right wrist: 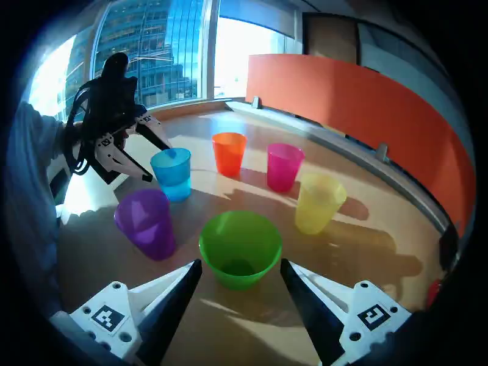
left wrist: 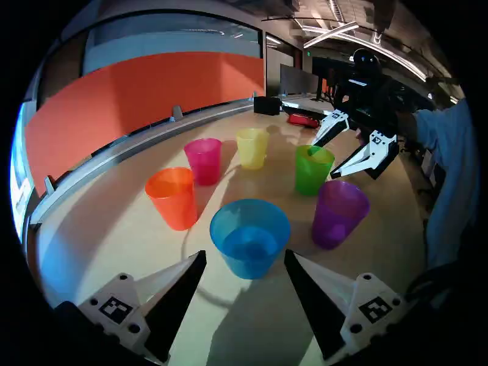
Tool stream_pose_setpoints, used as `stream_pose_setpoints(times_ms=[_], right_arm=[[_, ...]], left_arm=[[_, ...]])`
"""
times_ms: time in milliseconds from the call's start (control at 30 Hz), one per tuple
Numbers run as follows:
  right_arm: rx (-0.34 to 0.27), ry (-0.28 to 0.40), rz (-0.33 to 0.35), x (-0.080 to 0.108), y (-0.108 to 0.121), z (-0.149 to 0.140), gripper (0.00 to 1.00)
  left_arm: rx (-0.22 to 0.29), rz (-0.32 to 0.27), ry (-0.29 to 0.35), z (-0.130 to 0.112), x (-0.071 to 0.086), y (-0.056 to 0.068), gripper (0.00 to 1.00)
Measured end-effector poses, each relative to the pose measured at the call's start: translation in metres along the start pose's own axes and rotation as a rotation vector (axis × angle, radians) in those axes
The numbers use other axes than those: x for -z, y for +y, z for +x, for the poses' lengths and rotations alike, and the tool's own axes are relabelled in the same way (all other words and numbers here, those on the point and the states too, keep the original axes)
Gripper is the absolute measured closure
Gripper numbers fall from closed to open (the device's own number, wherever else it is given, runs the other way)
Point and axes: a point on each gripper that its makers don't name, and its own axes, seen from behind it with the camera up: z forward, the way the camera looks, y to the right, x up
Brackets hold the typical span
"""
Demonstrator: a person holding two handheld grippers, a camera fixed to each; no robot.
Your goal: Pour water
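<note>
1. Farthest left in the left gripper view we see the orange cup (left wrist: 174,196) upright on the wooden table (left wrist: 110,232), with the pink cup (left wrist: 204,160) just behind it.
2. In the middle, the blue cup (left wrist: 250,236) holds water (left wrist: 250,247). The left gripper (left wrist: 244,252) has its fingers spread apart, one on each side of the cup.
3. Behind it stands the yellow cup (left wrist: 252,147).
4. Rightward, the green cup (left wrist: 313,169) sits between the parted fingers of the right gripper (right wrist: 239,263), which clamps nothing.
5. The purple cup (left wrist: 338,212) stands near the blue and green ones.
6. At the right edge we see a person's sleeve (left wrist: 448,158).
</note>
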Motion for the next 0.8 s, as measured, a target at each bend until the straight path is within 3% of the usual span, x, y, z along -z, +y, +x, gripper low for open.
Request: stream_pose_setpoints(times_ms=[633,800], right_arm=[[0.003,0.020,0.012,-0.013,0.003,0.014,0.00],[0.004,0.021,0.016,-0.012,0.002,0.013,0.00]], left_arm=[[-0.011,-0.019,-0.007,0.010,-0.022,0.002,0.04],[-0.009,-0.023,-0.004,0.011,-0.023,0.004,0.14]])
